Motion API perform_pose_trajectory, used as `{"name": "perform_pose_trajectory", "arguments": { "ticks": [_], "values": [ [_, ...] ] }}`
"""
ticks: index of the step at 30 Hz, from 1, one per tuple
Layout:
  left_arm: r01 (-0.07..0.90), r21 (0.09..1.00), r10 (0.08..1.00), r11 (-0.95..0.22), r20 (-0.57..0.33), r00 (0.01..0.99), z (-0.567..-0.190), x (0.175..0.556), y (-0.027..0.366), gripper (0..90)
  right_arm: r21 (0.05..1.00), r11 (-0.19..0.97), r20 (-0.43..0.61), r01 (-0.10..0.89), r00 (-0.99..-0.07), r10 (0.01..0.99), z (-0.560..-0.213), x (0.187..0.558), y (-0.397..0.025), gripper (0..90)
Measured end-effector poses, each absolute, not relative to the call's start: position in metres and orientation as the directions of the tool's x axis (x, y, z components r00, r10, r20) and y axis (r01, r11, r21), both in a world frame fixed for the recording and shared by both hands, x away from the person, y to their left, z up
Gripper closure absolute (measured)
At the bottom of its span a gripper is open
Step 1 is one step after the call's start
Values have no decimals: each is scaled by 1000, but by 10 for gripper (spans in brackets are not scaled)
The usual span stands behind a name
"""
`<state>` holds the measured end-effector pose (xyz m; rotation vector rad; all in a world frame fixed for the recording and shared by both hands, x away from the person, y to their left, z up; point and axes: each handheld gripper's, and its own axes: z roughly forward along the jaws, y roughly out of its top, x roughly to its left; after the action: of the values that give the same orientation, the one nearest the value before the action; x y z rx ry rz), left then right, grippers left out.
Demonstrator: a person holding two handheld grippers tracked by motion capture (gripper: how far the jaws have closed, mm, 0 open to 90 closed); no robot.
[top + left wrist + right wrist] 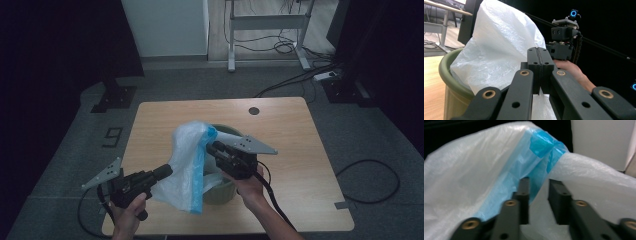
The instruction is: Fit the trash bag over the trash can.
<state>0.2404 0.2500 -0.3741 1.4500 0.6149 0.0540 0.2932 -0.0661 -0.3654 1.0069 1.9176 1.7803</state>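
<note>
My left gripper point(539, 58) pinches the white plastic bag point(187, 162) over the green bin point(447, 75); my right gripper point(538, 192) stands narrowly parted against its blue band point(541, 147).

Thin crinkled plastic bag point(185, 165); matt wood table point(295, 130).

The plastic bag point(187, 165) drapes over the green bin point(220, 192) near the table's point(300, 130) front edge, hiding most of its rim and all of its inside. In the left gripper view the bin is cut off by the bottom edge. In the right gripper view the bag runs off three edges, its blue band point(534, 167) soft and blurred.
</note>
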Motion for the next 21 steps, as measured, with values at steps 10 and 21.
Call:
{"name": "perform_pose_trajectory", "arguments": {
  "ticks": [10, 21],
  "values": [
    [271, 950, 495, 153, -311, 811, -364, 237, 253, 685, 976, -39, 184, 214, -716, 673, -361, 292, -72, 893],
    [204, 978, 600, -41, -139, 788, -307, 250, 219, 457, 992, 53, 44, 119, -687, 725, -345, 283, -81, 893]
  ]
}}
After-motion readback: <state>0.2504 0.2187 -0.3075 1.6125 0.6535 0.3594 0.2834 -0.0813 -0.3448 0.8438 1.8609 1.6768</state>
